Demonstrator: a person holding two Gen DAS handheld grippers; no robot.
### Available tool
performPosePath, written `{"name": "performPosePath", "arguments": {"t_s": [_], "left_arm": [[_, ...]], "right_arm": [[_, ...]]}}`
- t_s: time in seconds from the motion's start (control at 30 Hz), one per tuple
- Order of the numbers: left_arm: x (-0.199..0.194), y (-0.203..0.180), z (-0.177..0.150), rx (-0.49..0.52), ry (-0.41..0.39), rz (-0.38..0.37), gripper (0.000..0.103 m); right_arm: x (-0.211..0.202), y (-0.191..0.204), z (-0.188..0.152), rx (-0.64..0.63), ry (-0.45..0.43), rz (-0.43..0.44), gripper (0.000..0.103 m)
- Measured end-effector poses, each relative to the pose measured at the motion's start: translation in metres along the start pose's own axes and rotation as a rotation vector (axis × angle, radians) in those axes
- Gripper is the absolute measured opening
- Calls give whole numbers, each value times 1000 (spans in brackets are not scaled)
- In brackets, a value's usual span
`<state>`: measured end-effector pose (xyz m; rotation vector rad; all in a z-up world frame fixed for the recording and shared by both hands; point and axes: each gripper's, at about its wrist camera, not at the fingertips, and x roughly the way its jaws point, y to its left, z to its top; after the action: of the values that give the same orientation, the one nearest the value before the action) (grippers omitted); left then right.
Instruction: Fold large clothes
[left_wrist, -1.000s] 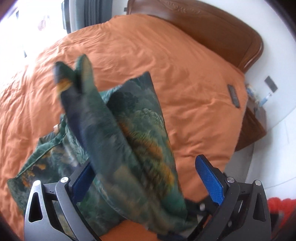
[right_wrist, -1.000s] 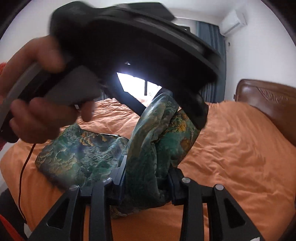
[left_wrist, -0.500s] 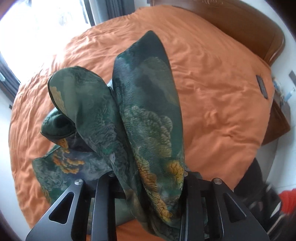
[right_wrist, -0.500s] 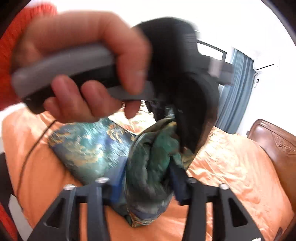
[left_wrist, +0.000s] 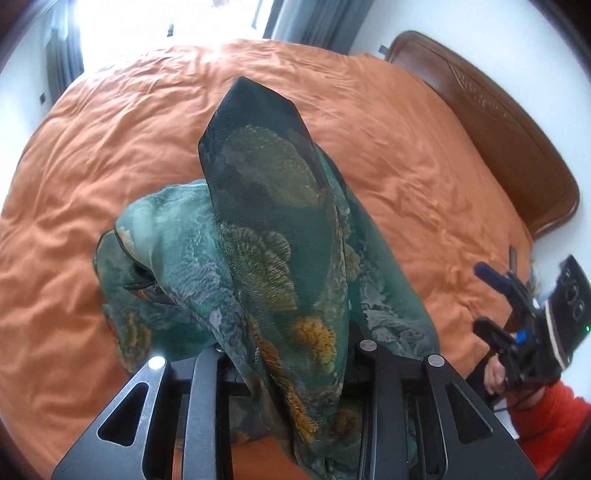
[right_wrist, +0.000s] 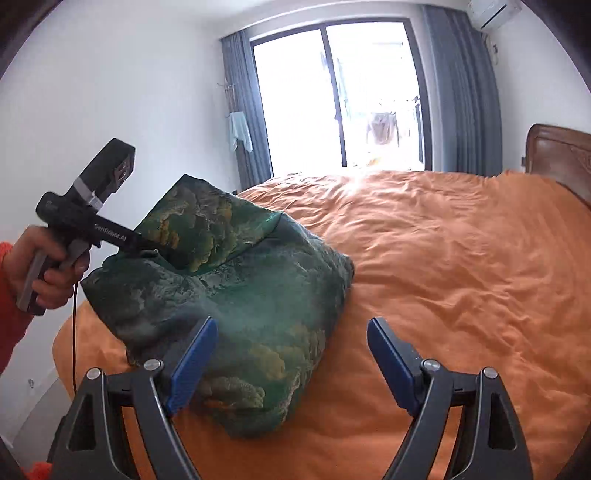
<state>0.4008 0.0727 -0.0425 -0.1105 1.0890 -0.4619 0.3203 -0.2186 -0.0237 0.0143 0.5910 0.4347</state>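
While left gripper (left_wrist: 291, 363) clamps green garment (right_wrist: 236, 295), right gripper (right_wrist: 291, 365) opening, empty, orange bed (right_wrist: 443, 258)

A home bedroom: orange-covered bed (right_wrist: 443, 258), carved wooden headboard (left_wrist: 498, 122), curtained window (right_wrist: 340, 92).

bed: orange duvet (right_wrist: 461, 266), pretty rumpled, wooden headboard (left_wrist: 509, 122)
on it: green patterned garment (right_wrist: 258, 314), near the edge

Right tongs (right_wrist: 291, 363) opening, garment (right_wrist: 236, 291) released, left tongs (left_wrist: 291, 373) now clamping it
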Motion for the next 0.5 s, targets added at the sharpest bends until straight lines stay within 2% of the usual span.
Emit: {"name": "performPosePath", "arguments": {"t_s": [0.1, 0.27, 0.37, 0.5], "left_arm": [[5, 26, -9, -27, -11, 3, 31], [24, 80, -27, -136, -2, -18, 33], [39, 103, -45, -192, 5, -39, 37], [59, 124, -64, -236, 6, -73, 41]], "right_arm": [[46, 17, 5, -18, 72, 58, 85], [107, 49, -8, -113, 145, 143, 85], [137, 66, -25, -136, 205, 151, 86], [171, 77, -50, -197, 302, 119, 87]]}}
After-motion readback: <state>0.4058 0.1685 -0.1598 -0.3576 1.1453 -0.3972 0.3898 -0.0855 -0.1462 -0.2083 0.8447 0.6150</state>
